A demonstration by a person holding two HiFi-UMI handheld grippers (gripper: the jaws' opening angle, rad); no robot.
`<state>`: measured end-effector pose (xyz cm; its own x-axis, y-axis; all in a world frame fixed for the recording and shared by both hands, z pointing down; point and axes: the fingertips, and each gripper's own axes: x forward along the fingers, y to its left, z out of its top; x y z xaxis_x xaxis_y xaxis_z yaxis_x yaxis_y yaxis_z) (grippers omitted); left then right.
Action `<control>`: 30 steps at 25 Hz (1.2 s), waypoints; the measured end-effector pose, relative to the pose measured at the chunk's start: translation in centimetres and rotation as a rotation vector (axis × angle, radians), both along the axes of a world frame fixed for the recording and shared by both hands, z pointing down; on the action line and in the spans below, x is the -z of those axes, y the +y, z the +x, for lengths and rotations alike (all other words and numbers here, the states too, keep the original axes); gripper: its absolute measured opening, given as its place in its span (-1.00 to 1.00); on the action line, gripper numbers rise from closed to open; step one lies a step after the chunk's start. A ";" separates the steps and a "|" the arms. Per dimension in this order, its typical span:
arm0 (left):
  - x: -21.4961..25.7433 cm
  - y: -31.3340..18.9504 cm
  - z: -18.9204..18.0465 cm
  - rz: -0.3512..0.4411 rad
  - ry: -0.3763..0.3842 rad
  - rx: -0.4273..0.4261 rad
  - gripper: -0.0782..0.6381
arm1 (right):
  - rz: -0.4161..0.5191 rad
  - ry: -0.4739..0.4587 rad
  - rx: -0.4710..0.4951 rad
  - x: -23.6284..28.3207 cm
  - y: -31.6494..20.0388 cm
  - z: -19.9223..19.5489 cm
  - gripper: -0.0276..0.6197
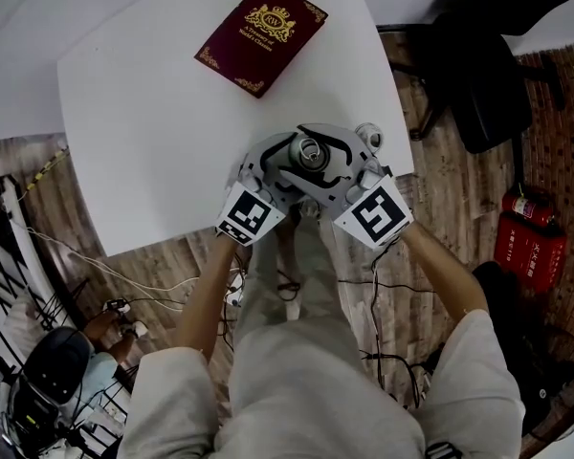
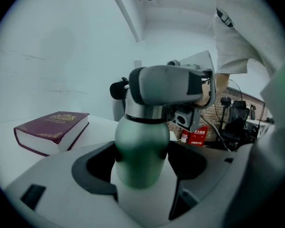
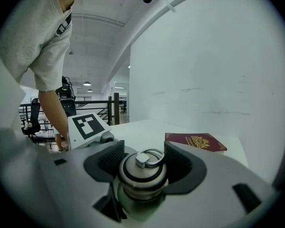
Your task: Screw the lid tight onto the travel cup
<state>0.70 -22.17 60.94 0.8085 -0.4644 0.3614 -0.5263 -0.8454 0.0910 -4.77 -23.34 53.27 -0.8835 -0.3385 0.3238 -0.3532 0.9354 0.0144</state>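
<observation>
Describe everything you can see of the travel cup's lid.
The lid is round and looks like silvery metal, ringed by a dark band, with a small wire loop lying on top. It sits upright on the neck of the green travel cup. The right tool has its jaws against the lid's two sides.

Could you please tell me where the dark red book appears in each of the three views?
Head view: book at top centre.
Left gripper view: book left of middle.
Right gripper view: book right of centre.
Shared landmark: travel cup with its lid, near every picture's middle.
</observation>
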 end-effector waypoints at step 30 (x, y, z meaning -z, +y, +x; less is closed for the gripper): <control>-0.1 0.0 -0.1 -0.001 0.000 -0.011 0.17 | 0.035 -0.102 -0.616 0.6 -2.2 1.8 -0.10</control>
<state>0.63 -22.14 61.03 0.8137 -0.4549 0.3620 -0.5166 -0.8514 0.0914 -2.93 -25.52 52.69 -0.5485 -0.8046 0.2274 -0.8288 0.5591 -0.0208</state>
